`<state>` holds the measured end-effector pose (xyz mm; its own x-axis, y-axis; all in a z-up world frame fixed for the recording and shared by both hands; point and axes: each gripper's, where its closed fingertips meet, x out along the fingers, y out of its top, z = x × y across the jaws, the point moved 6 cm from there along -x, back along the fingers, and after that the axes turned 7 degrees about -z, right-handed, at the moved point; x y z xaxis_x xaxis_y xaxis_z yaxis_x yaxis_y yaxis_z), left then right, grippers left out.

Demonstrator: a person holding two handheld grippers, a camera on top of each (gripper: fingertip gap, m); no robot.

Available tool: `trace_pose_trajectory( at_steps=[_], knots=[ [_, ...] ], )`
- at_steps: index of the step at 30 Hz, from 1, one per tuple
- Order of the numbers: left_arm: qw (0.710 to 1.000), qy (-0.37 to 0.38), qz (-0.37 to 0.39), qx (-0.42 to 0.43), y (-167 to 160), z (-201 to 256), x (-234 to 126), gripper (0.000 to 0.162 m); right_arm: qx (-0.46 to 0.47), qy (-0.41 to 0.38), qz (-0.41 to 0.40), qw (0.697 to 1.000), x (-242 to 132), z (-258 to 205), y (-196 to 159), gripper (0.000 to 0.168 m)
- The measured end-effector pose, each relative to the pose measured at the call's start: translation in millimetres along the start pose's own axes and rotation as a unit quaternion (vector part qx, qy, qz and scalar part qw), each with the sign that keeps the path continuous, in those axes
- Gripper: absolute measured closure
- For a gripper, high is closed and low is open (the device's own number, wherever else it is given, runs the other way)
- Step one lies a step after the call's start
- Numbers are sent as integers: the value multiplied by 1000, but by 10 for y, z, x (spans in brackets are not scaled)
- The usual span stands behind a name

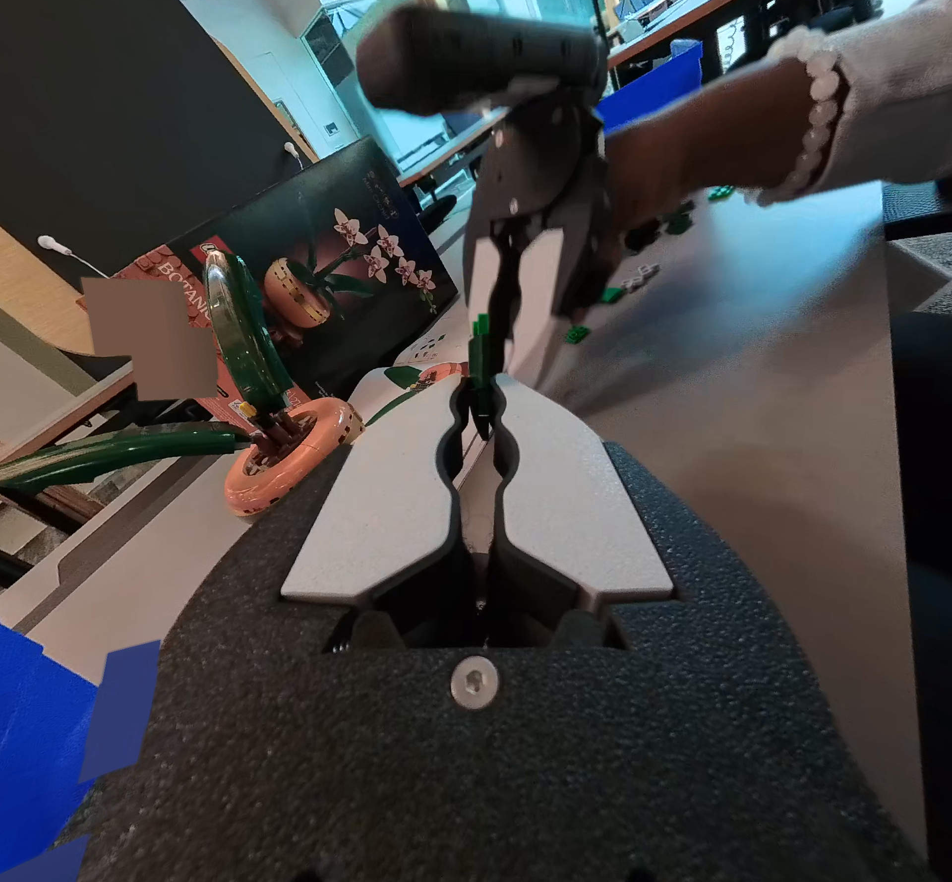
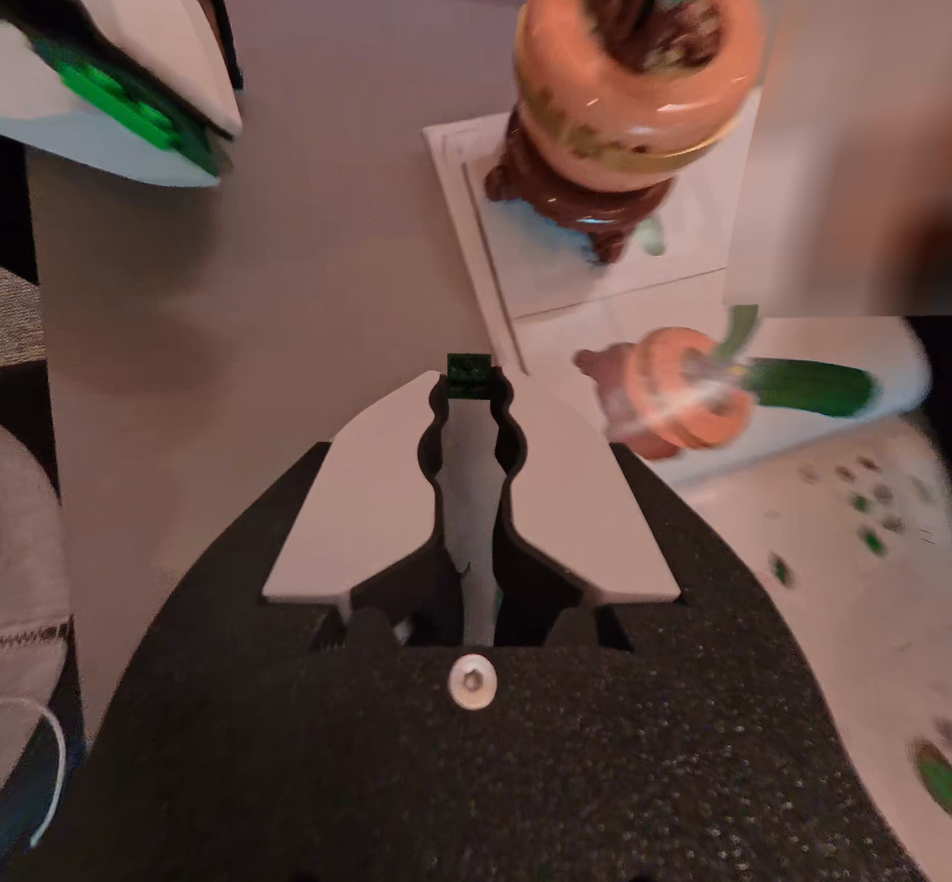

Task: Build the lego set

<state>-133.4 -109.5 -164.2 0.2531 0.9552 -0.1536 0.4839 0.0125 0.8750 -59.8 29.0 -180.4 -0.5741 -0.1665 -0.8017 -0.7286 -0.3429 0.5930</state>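
Note:
My left gripper (image 1: 481,385) is shut on a green lego stem piece (image 1: 481,349) that stands up out of its tips. My right gripper (image 2: 468,385) is shut on a small dark green lego piece (image 2: 468,367) at its tips. In the left wrist view the right gripper (image 1: 509,334) comes down from above, close behind the stem piece. In the right wrist view the left gripper (image 2: 203,148) sits at the upper left with the green stem piece (image 2: 116,92) in it. The pink lego pot (image 1: 288,455) with dark green leaves (image 1: 242,331) stands to the left; it also shows in the right wrist view (image 2: 633,84).
The lego box (image 1: 335,249) leans behind the pot. An open instruction booklet (image 2: 577,280) lies under and beside the pot. Loose green pieces (image 1: 577,334) lie on the grey table (image 1: 721,393). A hand (image 1: 711,135) holds the right gripper. A blue bin (image 1: 654,89) is behind. Left tips to right tips: about 9 centimetres.

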Motion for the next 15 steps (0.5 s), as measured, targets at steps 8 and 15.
trace_pose_trajectory(
  at_steps=[8, 15],
  knots=[
    [1000, 8, 6, -10, 54, -34, 97, 157, -79, -181, -30, 980, -915, 634, -190, 152],
    [1000, 6, 16, -26, 173, -159, 373, 156, -116, -200, 59, 971, -972, 681, -41, 138]
  ],
)
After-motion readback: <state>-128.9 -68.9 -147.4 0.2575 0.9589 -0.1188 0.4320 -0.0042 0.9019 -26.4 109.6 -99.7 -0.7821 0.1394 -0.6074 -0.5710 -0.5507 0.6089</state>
